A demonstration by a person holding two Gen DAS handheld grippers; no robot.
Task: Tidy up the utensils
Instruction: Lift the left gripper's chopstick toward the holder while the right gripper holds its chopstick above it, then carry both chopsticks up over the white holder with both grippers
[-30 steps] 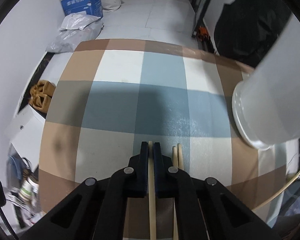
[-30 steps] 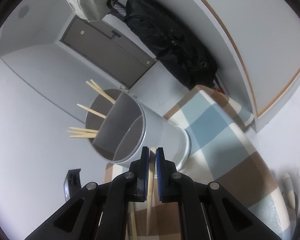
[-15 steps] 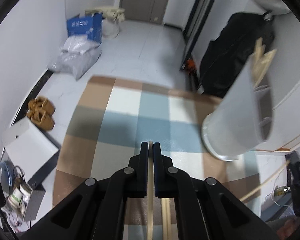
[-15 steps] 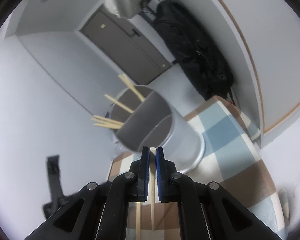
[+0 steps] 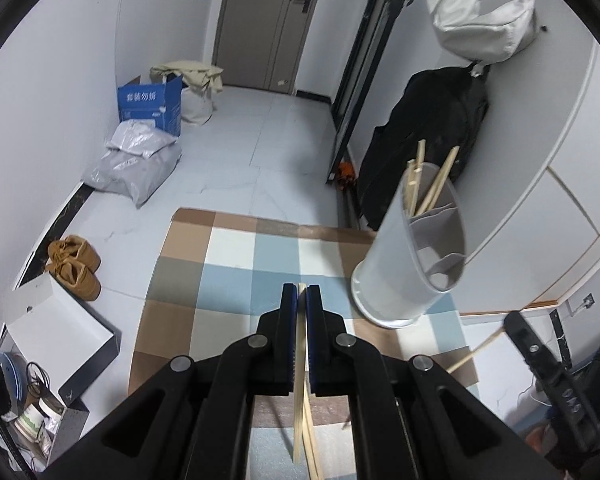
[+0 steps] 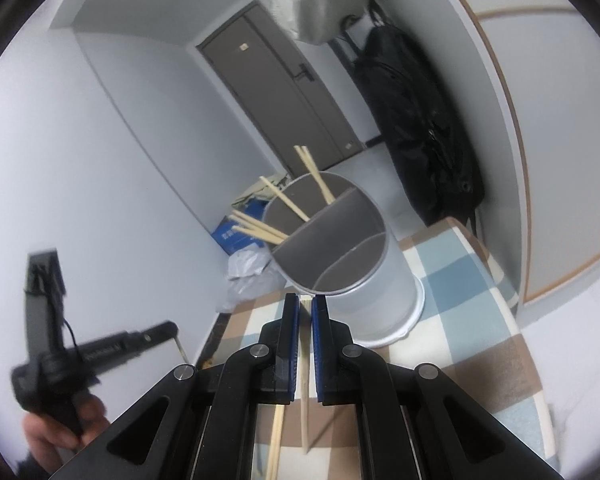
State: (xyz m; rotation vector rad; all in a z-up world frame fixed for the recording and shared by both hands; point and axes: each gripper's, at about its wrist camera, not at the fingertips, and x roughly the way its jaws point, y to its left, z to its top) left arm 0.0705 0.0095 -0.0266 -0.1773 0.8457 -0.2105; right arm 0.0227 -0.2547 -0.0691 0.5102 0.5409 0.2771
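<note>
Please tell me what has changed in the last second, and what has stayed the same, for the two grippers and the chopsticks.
Both grippers lifted off the checked cloth, each carrying its chopstick. The left gripper now looks down from higher, so the white holder shows whole; the right gripper rolled and came nearer the holder's rim. Unchanged: both stay shut on one chopstick each, the holder stands in place, and its chopsticks remain in the far compartment.

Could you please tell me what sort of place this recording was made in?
Probably the entrance hall of a home: a grey-brown door with a lever handle, a pair of tan shoes on the pale tiled floor, and a black coat hanging by the wall.
</note>
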